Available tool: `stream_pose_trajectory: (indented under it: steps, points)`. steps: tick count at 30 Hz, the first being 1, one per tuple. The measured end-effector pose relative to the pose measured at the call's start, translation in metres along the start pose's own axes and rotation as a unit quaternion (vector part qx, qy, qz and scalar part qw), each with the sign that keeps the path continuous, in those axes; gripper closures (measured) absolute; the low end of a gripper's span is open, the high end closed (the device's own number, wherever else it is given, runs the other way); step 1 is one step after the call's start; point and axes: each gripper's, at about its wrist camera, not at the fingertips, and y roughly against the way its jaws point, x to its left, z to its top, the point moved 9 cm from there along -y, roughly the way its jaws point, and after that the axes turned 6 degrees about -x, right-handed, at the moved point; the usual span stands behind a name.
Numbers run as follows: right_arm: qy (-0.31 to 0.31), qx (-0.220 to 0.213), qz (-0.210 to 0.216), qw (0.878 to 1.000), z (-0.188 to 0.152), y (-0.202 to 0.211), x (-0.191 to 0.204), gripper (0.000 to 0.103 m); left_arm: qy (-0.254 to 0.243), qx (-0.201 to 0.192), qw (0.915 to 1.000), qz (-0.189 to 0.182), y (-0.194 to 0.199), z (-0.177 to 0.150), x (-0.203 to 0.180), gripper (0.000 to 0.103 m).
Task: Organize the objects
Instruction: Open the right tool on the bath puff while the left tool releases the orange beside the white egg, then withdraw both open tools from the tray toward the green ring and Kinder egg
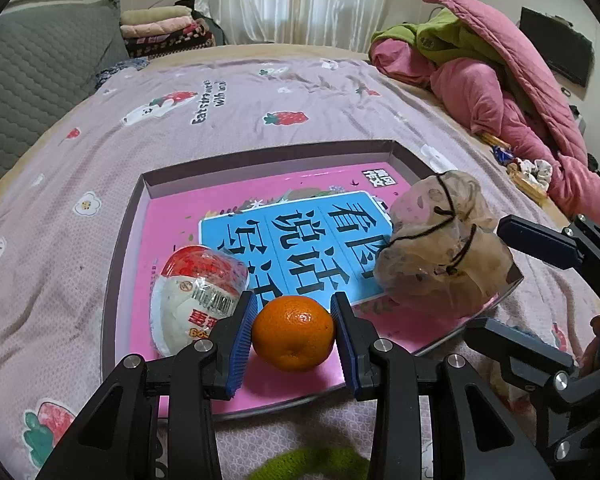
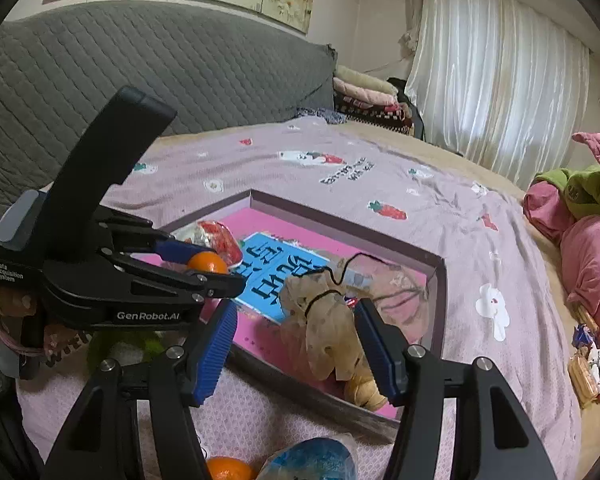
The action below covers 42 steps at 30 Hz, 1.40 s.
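Your left claw (image 1: 294, 334) gripped the orange (image 1: 293, 333) over the near edge of the pink tray (image 1: 236, 200) on the bed (image 1: 260, 92), just beside the red-and-white packet (image 1: 196, 300). Your right claw (image 2: 296, 344) stood wide around the tied gauze bag (image 2: 324, 320), seemingly not pinching it, at the tray's near-right corner.

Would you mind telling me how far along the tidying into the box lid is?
Already in the tray: the red-and-white packet and the tan pouch. The left gripper holds an orange over it. Outside remain another orange and a blue packet.
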Motion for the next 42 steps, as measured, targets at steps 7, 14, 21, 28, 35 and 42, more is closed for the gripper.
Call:
stream_pose_trajectory:
  steps: [7, 14, 21, 28, 35, 42]
  points:
    - [-0.002, -0.017, -0.002, 1.0, 0.006, 0.005, -0.002, 0.039, 0.003, -0.011, 0.9999, -0.001, 0.006, 0.004, 0.0, 0.062]
    - [-0.011, -0.029, -0.009, 0.999, 0.01, 0.011, -0.009, 0.039, 0.009, -0.023, 0.9997, -0.005, 0.013, 0.01, 0.002, 0.057]
    - [-0.012, -0.034, -0.011, 0.999, 0.012, 0.014, -0.011, 0.038, 0.008, -0.03, 0.9995, 0.007, 0.016, 0.012, 0.005, 0.054]
    - [-0.027, -0.046, -0.018, 0.998, 0.016, 0.019, -0.017, 0.038, -0.003, -0.045, 0.9987, 0.025, 0.027, 0.017, 0.005, 0.05]
    - [-0.053, -0.059, -0.019, 0.997, 0.021, 0.026, -0.028, 0.033, -0.008, -0.057, 0.9978, 0.031, 0.04, 0.018, 0.002, 0.044]
    - [-0.059, -0.071, -0.021, 0.995, 0.026, 0.035, -0.031, 0.033, -0.008, -0.079, 0.9958, 0.044, 0.06, 0.021, 0.001, 0.039]
